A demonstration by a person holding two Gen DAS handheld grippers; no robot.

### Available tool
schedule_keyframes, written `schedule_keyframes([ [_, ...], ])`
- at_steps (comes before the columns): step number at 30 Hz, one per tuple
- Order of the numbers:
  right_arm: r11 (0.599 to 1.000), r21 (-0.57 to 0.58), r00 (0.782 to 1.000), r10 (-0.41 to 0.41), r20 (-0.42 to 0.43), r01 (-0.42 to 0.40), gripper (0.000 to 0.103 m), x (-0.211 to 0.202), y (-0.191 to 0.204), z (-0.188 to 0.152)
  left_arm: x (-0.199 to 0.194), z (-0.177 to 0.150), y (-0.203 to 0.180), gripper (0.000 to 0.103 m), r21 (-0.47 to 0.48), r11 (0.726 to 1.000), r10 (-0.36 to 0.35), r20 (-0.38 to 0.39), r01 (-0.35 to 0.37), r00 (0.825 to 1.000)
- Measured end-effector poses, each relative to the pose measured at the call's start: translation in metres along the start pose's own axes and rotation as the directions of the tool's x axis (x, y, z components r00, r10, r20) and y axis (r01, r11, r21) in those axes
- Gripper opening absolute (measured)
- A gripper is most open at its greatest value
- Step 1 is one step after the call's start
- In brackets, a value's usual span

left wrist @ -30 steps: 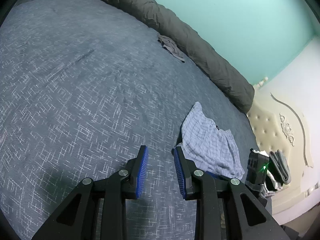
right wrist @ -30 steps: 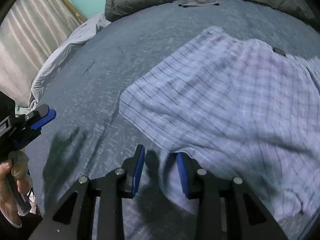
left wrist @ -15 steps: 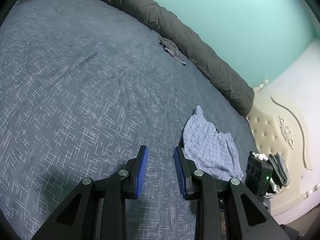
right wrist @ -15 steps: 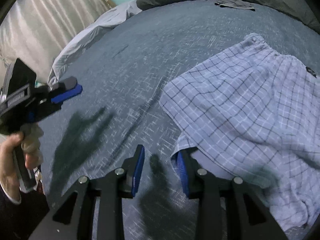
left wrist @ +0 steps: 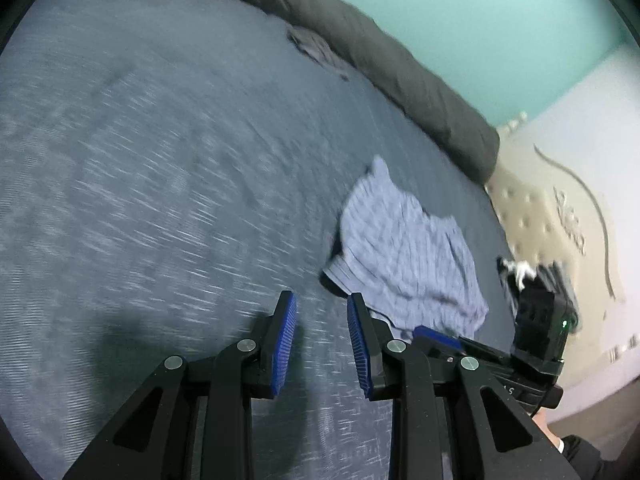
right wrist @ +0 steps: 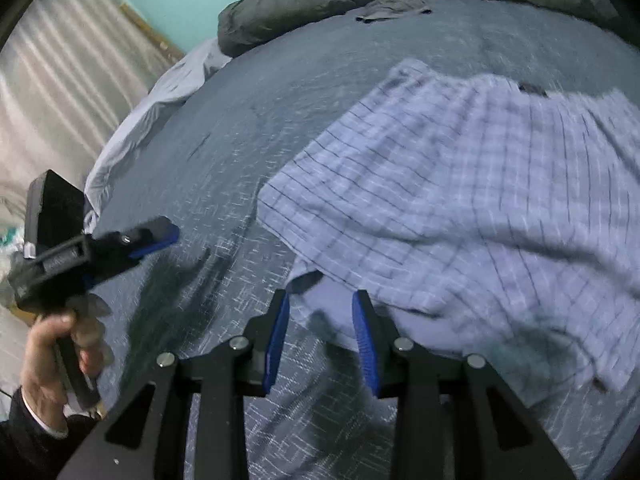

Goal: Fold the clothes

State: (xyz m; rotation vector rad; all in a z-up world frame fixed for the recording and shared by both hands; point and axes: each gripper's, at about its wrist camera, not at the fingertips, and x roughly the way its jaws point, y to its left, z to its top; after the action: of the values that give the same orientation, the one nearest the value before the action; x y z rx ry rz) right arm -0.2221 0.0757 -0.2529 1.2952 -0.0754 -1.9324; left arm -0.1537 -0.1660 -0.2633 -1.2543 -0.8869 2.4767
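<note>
With both the left gripper [left wrist: 322, 340] and right gripper [right wrist: 320, 338] parted and empty, the shorts [right wrist: 472, 200], spread rumpled on the bed [left wrist: 160, 168], could be pinched through both layers at the lifted near hem.

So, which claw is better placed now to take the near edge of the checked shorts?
The right claw: the near edge of the checked shorts lies just ahead of its open blue pads. The left claw has only bedcover in front.
</note>
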Motion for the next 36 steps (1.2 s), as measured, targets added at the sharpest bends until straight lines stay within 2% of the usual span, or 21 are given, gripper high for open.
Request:
schedule_keyframes([
  [3,1.000,-0.006,1.000,0.009,0.003,-0.009,0.034,-0.004,-0.002,-0.002,0.024,0.001,-0.012,0.028,0.048,0.999,0.020,-0.045,-0.018,0.999],
  [7,0.999,0.019,0.999,0.036,0.013,-0.036,0.034,-0.008,-0.004,-0.008,0.046,0.007,-0.012,0.028,0.055,0.998,0.046,-0.069,-0.042,0.997],
  [12,0.997,0.036,0.998,0.063,0.028,-0.064,0.034,-0.012,-0.010,-0.013,0.062,0.019,-0.015,0.027,0.062,0.997,0.044,-0.077,-0.039,0.996],
  [15,0.996,0.043,0.997,0.074,0.024,-0.075,0.034,-0.012,-0.012,-0.014,0.068,0.024,-0.016,0.003,0.067,0.997,0.030,-0.087,-0.024,0.996],
  [20,0.997,0.026,0.997,0.070,0.017,-0.071,0.034,-0.007,-0.007,-0.014,0.066,0.031,-0.025,0.002,0.063,0.997,-0.037,-0.070,0.041,0.997],
  [27,0.997,-0.017,0.997,0.074,0.007,-0.074,0.034,0.006,0.015,-0.004,0.041,0.044,-0.034,0.002,0.052,0.993,-0.106,-0.008,0.106,0.994],
  [36,0.998,-0.007,0.998,0.058,0.005,-0.058,0.036,0.030,0.026,0.010,0.037,0.053,-0.030,0.002,0.037,0.992,-0.119,0.012,0.119,0.993],
])
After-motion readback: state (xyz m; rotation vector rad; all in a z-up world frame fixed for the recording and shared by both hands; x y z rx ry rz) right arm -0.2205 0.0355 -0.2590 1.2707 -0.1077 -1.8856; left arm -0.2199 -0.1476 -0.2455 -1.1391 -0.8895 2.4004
